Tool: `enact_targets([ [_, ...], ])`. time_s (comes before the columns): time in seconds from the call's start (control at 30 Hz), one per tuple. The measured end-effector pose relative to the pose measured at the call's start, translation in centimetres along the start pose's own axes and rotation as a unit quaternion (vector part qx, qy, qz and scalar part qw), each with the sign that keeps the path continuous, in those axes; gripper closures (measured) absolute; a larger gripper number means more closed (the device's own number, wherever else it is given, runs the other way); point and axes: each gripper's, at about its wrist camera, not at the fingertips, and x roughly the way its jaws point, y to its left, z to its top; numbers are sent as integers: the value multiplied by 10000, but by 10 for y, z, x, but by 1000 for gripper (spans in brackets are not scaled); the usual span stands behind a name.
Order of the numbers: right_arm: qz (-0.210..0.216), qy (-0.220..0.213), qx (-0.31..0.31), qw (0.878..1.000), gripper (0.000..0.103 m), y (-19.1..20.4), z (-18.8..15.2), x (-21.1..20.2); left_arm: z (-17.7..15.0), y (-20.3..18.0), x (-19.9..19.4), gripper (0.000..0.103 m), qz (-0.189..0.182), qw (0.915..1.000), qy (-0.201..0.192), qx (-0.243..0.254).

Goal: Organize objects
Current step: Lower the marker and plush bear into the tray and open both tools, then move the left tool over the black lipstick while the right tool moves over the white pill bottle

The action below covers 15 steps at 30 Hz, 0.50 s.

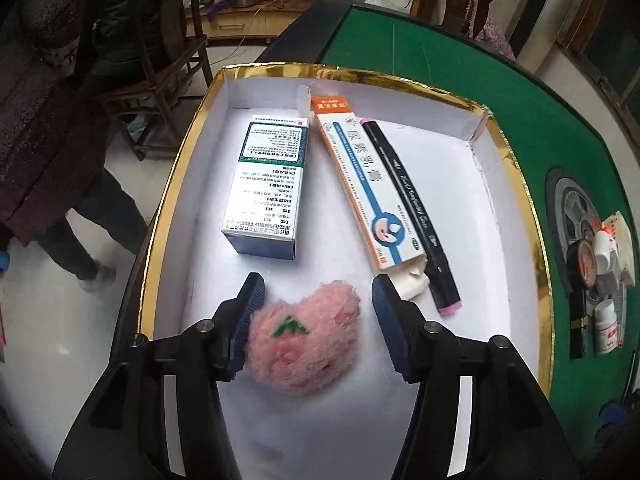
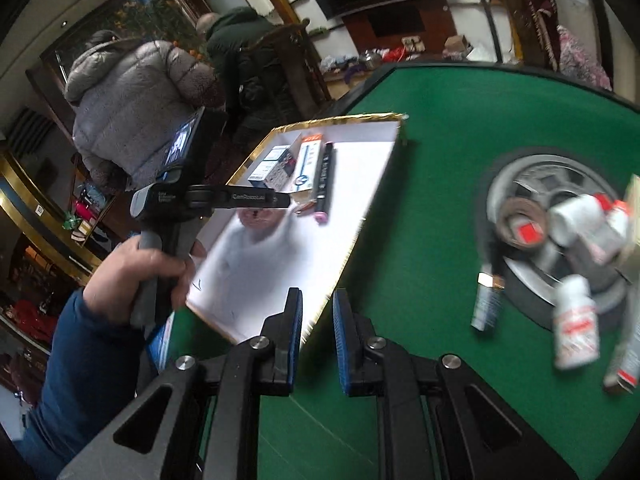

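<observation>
Four things lie in our gold-rimmed white tray (image 1: 180, 152) on the green surface (image 1: 440, 64): a blue-and-white medicine box (image 1: 266, 188), an orange-edged ointment carton (image 1: 360, 188), a black marker (image 1: 416, 216) and a pink plush toy (image 1: 304, 344). Our left gripper (image 1: 318, 328) has its jaws spread around the toy; the left pad touches the fluff, the right stands clear. Our right gripper (image 2: 316, 336) hovers over the tray's near corner, jaws pressed almost together on nothing. Small white bottles (image 2: 576, 320) and a tape roll (image 2: 520, 220) sit to the right, blurred.
</observation>
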Motion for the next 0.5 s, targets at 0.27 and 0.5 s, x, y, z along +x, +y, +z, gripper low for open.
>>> enact_targets([
  [0.27, 37, -455, 624, 9970, 89, -64, -19, -56, -29, -13, -63, 46, -7, 9902, -1356, 324],
  [0.5, -87, -836, 1130, 9900, 89, -101, -19, -82, -52, -17, -38, 46, 463, 9913, -1050, 645],
])
